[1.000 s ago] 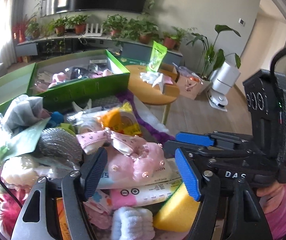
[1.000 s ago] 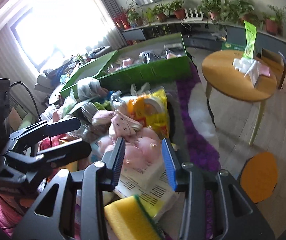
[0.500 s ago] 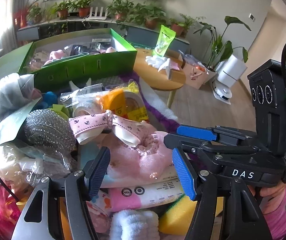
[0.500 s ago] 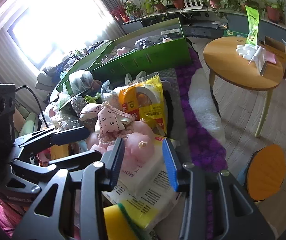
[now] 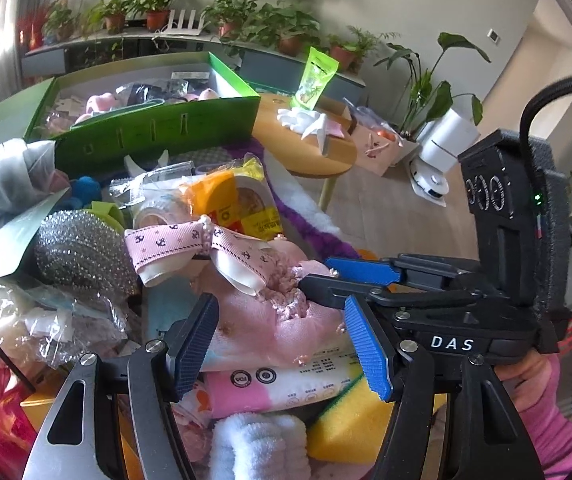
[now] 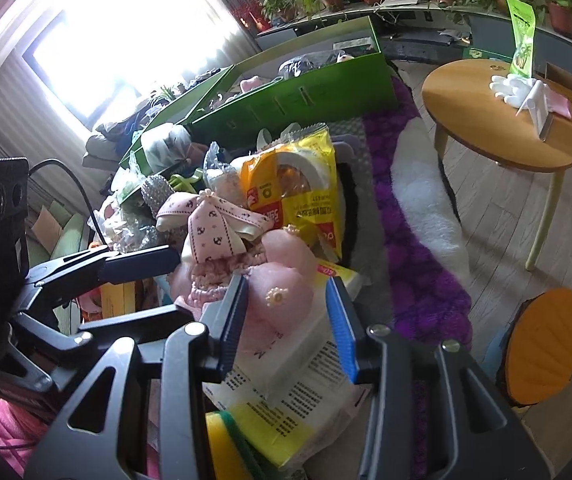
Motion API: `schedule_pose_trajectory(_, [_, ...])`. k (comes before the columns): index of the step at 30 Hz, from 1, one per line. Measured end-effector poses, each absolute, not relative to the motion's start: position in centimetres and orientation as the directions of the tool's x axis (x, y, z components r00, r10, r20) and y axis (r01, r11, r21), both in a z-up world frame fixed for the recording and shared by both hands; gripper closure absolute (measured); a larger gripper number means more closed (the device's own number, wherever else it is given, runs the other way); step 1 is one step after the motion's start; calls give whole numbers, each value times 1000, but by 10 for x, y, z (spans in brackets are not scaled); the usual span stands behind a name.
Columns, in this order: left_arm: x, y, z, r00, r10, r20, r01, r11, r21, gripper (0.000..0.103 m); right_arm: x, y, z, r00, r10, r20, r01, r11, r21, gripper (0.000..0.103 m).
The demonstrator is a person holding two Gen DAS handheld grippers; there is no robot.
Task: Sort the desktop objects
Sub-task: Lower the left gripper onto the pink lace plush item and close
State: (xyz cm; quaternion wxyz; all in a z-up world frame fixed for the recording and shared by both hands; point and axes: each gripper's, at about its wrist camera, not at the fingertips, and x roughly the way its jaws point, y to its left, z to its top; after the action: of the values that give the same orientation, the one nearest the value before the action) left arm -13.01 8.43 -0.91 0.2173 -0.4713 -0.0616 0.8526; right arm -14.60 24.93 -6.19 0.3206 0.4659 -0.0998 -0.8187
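A pink fabric piece [image 5: 270, 320] with a pink anchor-print bow [image 5: 202, 248] lies on top of a heap of desktop clutter. My left gripper [image 5: 282, 344] is open, its jaws standing on either side of the pink fabric. My right gripper [image 6: 286, 320] is open too, its jaws around a rounded pink part [image 6: 282, 300] of the same piece; it also shows in the left wrist view [image 5: 349, 276]. The bow shows in the right wrist view [image 6: 210, 224]. Whether the pads touch the fabric I cannot tell.
A yellow snack bag [image 5: 238, 200], a silver glitter item [image 5: 82, 248], a yellow sponge [image 5: 349, 420] and white printed packs [image 6: 297, 392] fill the heap. An open green box [image 5: 154, 132] stands behind. A round wooden table [image 6: 501, 120] and a purple rug [image 6: 413, 248] lie to the right.
Both grippers have moved in closer and lower onto the pink fabric piece, which now sits between both pairs of jaws. Both stay open.
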Motion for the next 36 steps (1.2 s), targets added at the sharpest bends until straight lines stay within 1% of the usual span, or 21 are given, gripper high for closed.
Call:
schedule_pose_trajectory(6, [-134, 81, -16, -454, 408, -792, -288, -908, -303, 37, -148, 250, -67, -328, -646, -689, 444, -749, 491, 64])
schedule_pose_trajectory(10, [-139, 74, -25, -434, 413, -801, -252, -909, -333, 37, -148, 250, -68, -330, -643, -691, 449, -751, 484, 64])
schedule_pose_trajectory(15, [-139, 80, -26, -446, 390, -806, -259, -918, -300, 38, -149, 248, -68, -325, -640, -696, 459, -750, 475, 64])
schedule_pose_trajectory(16, [-140, 82, -28, -451, 381, -807, -260, -921, -289, 42, -150, 247, -68, -325, -637, -698, 460, -752, 472, 65])
schedule_pose_trajectory(17, [-139, 85, -29, -449, 379, -809, -272, -921, -281, 50, -150, 245, -69, -323, -637, -700, 465, -751, 469, 68])
schedule_pose_trajectory(18, [-139, 88, -29, -445, 387, -808, -283, -916, -283, 53, -149, 243, -68, -318, -636, -703, 471, -749, 465, 72])
schedule_pose_trajectory(19, [-137, 89, -28, -447, 386, -807, -291, -916, -277, 55, -147, 241, -67, -320, -630, -707, 478, -752, 453, 74])
schedule_pose_trajectory(21, [-133, 92, -24, -457, 374, -807, -311, -917, -249, 55, -143, 240, -63, -322, -626, -710, 496, -750, 437, 80])
schedule_pose_trajectory(22, [-132, 93, -22, -459, 374, -806, -313, -917, -247, 55, -141, 239, -60, -325, -623, -711, 499, -752, 431, 81])
schedule_pose_trajectory(28, [-125, 91, -11, -460, 396, -795, -318, -909, -269, 55, -129, 242, -43, -358, -616, -702, 520, -756, 399, 81])
schedule_pose_trajectory(36, [-108, 92, 1, -488, 394, -779, -330, -909, -253, 55, -107, 240, -28, -389, -603, -696, 536, -763, 361, 81])
